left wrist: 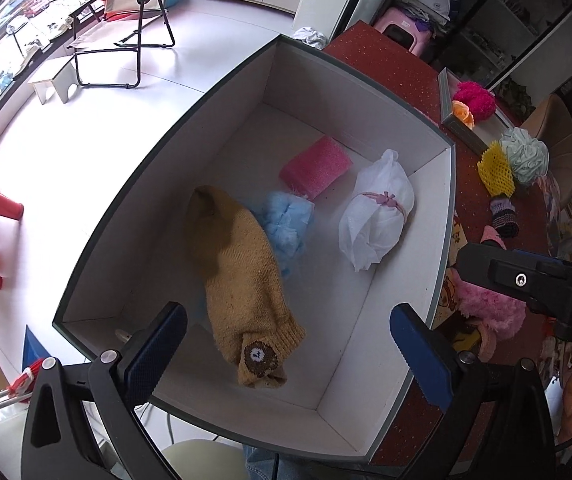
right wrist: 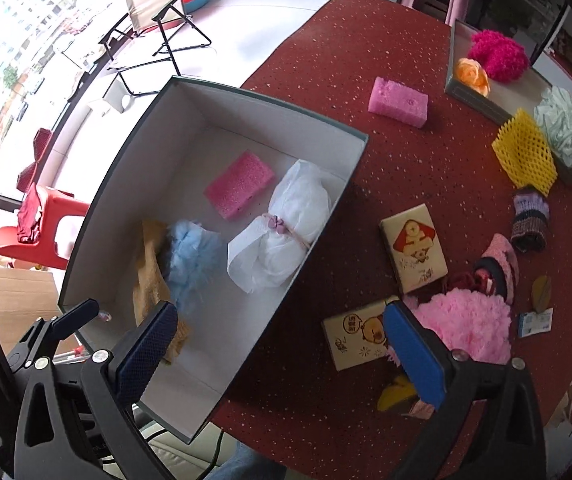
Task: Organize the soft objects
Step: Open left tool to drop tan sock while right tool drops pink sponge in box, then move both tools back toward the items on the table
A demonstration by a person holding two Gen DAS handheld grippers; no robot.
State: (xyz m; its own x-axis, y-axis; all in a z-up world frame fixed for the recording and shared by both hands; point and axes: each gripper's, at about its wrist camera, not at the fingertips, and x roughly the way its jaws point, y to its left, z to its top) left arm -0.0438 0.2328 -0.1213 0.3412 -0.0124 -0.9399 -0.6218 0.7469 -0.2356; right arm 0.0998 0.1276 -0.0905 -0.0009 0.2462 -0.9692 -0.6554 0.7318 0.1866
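A large box (left wrist: 442,216) with a white inside holds a tan knitted sock with a bear patch (left wrist: 241,280), a pale blue fluffy ball (left wrist: 286,216), a pink sponge (left wrist: 314,166) and a white plastic bundle tied with a pink band (left wrist: 378,208). My left gripper (left wrist: 288,314) hangs open above the sock's cuff end, its pads well apart from it. In the right wrist view, my right gripper (right wrist: 277,312) is open over the box's near right wall (right wrist: 306,264), holding nothing. A fluffy pink item (right wrist: 466,328) lies beside its right finger.
The red table (right wrist: 326,80) carries a second pink sponge (right wrist: 398,102), a yellow foam net (right wrist: 524,156), a pale green bath pouf (right wrist: 568,128), a purple knit piece (right wrist: 530,220) and two tissue packs (right wrist: 414,248). A grey tray (right wrist: 470,92) holds a magenta pompom and an orange rose.
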